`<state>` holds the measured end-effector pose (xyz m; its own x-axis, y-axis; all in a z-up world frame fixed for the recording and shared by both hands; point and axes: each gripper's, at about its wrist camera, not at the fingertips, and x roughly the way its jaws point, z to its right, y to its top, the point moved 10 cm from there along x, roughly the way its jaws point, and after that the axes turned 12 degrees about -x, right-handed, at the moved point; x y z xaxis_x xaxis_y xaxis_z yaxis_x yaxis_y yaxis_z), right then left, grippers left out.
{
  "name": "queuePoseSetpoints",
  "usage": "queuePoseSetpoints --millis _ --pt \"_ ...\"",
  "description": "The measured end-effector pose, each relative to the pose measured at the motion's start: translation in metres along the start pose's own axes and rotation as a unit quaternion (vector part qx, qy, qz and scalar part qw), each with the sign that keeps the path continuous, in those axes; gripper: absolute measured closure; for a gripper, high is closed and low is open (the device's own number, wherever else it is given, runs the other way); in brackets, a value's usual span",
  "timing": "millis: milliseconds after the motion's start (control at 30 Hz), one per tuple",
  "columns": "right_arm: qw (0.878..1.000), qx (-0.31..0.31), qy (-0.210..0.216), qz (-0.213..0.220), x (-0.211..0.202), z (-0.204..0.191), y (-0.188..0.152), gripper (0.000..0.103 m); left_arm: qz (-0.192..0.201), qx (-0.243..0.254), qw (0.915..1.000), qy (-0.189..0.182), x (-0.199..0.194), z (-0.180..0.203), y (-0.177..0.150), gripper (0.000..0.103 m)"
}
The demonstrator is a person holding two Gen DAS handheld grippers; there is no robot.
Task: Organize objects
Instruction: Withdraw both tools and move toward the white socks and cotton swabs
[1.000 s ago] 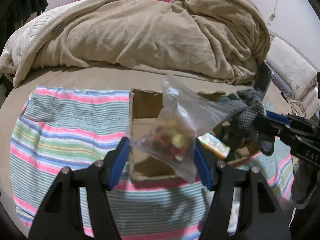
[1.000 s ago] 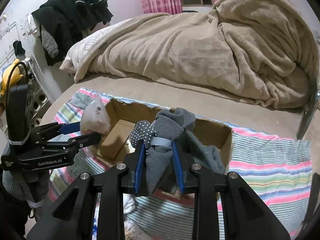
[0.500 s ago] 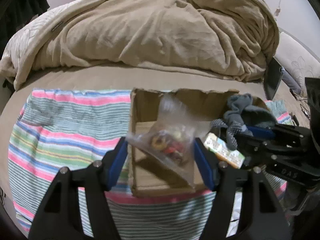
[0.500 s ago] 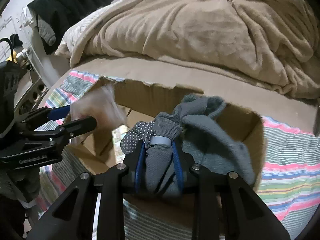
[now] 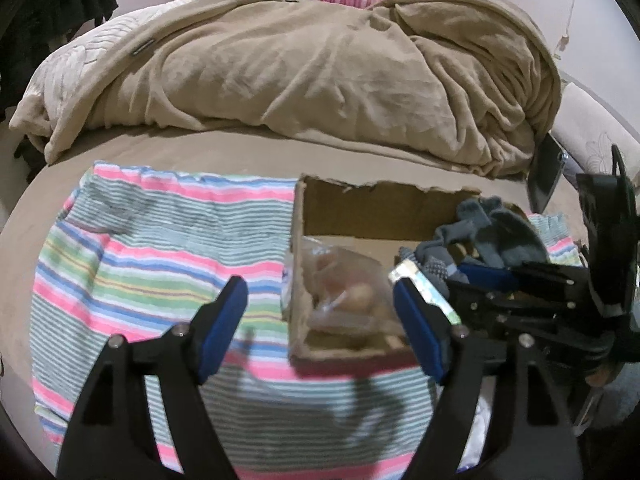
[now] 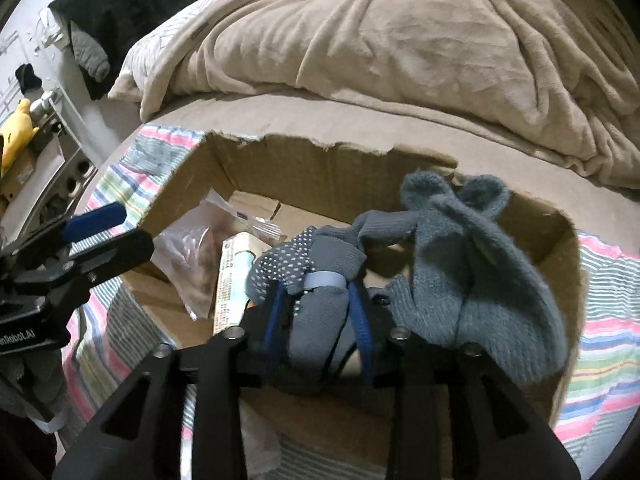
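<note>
Socks (image 6: 320,312) are sitting between the right gripper's (image 6: 318,316) just-opening blue fingers, low inside the box (image 6: 320,164), toes trailing right over its wall. Left gripper (image 5: 320,320) is standing open, jaws just widening; its bag (image 5: 344,296) is lying free in the box beside a carton (image 6: 232,280). Beyond is lying the blanket (image 5: 320,80).

One box (image 5: 384,208), one bag (image 5: 344,292), two grippers (image 5: 320,320) (image 6: 316,320)

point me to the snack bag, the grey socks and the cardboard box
snack bag (image 5: 344,300): left wrist view, bag's middle.
grey socks (image 6: 472,264): right wrist view, fuzzy sock's body.
cardboard box (image 6: 320,172): right wrist view, inner back wall.
</note>
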<state>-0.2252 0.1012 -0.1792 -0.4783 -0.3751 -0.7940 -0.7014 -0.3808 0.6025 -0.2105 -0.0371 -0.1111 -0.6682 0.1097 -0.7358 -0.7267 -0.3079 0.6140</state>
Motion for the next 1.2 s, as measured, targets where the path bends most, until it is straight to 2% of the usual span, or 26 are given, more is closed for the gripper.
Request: queuePoseSetpoints --millis 67,100,433,533,733,1200 --pt "1.000 0.006 -0.005 0.010 -0.008 0.000 0.004 0.043 0.001 0.000 1.0000 -0.001 -0.006 0.000 -0.002 0.026" --pt "1.000 0.008 -0.007 0.013 -0.012 0.000 0.004 0.042 0.002 0.000 1.0000 -0.001 -0.009 0.000 -0.002 0.026" --pt "0.999 0.027 -0.022 0.038 -0.063 -0.005 -0.012 0.039 0.012 -0.001 0.9997 -0.019 -0.042 0.009 -0.011 0.024" --pt "0.998 0.032 -0.027 0.039 -0.078 -0.008 -0.022 0.038 0.010 -0.003 0.9995 -0.031 -0.052 0.013 -0.018 0.023" --pt "0.998 0.041 -0.035 0.046 -0.101 -0.014 -0.037 0.038 -0.001 0.009 0.9995 -0.032 -0.063 0.019 -0.035 0.023" --pt "0.997 0.055 -0.037 0.047 -0.123 -0.030 -0.067 0.037 -0.022 0.014 0.9987 -0.045 -0.078 0.024 -0.074 0.021"
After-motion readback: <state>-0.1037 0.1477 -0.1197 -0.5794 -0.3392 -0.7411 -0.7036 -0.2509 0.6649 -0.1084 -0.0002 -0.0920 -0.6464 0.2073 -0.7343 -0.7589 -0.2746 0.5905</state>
